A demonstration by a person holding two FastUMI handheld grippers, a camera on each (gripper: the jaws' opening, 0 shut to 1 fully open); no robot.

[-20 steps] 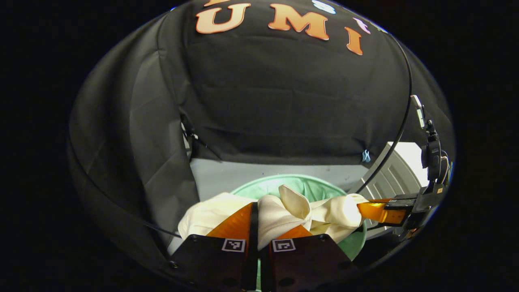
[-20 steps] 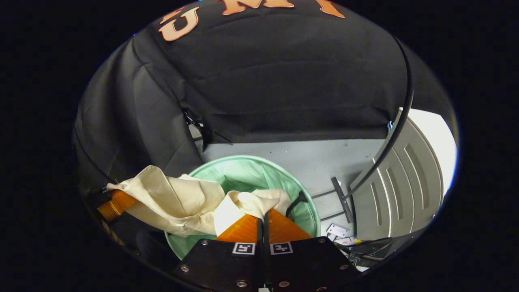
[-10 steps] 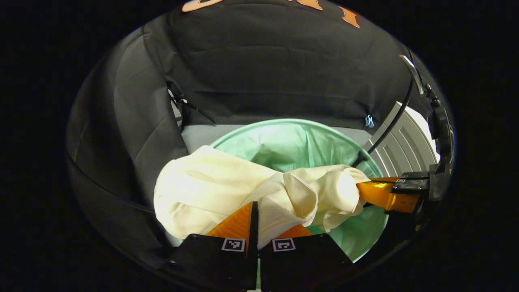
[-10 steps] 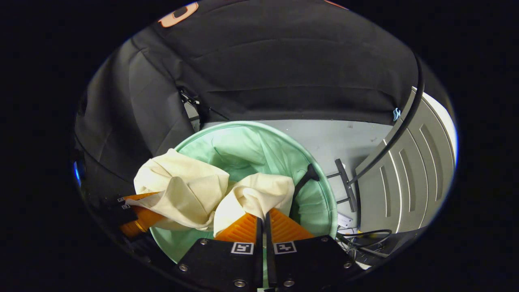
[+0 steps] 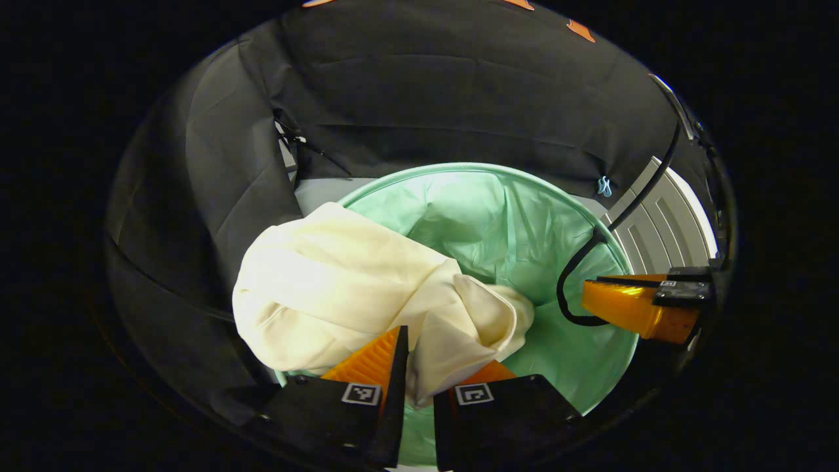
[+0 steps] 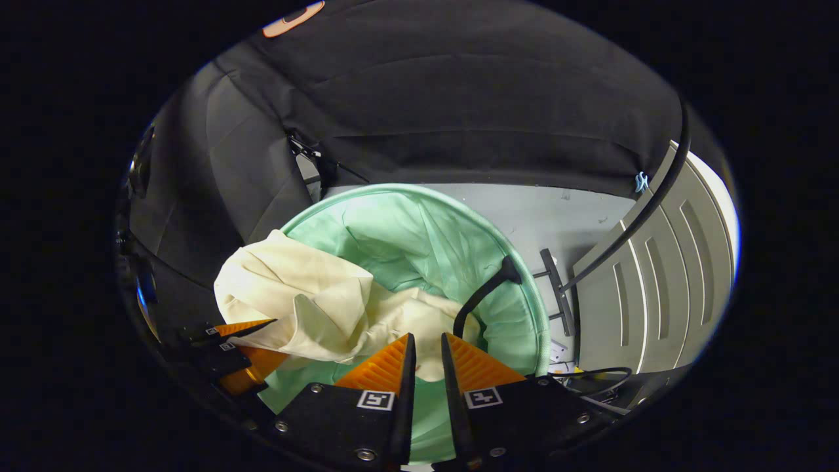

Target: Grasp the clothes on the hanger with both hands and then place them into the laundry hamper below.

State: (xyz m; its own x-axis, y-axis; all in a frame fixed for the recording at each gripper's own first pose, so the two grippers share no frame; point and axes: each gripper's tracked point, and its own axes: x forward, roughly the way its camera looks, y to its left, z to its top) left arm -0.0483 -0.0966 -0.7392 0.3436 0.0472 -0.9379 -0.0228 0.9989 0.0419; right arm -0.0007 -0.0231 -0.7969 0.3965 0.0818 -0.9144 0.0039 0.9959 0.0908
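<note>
Releasing step, by my read: cream garment (image 5: 341, 288) is over the mint-green laundry hamper (image 5: 498, 172), partly inside it, and the drop is half done.

Right gripper (image 6: 426, 344), in its own view: jaws spread, a clear gap between the orange fingers (image 6: 380, 364), nothing pinched. Cloth lies just beyond the tips, down in the hamper mouth. From the left gripper view the right gripper (image 5: 586, 295) sits off at the hamper's rim, apart from the cloth, near the black handle loop (image 5: 577, 288).

Left gripper (image 5: 419, 347): jaws parted somewhat, a fold of the garment running down between the fingers. Can't tell whether both pads are pressing on it or the cloth just hangs in the gap. The right gripper view shows the left gripper (image 6: 252, 334) at the near rim with cloth lying over its tip.

Bulk of the garment is bunched on the left side of the hamper, and part of it looks draped over that rim (image 6: 288, 226) rather than fully down in the liner.

Next move, my judgement: open the left jaws fully and pull back so the fold slides free. Likely needs a nudge inward first, or the bunched side may hang on the rim or spill outside. Keep the right fingers clear of the handle loop when lifting out.
</note>
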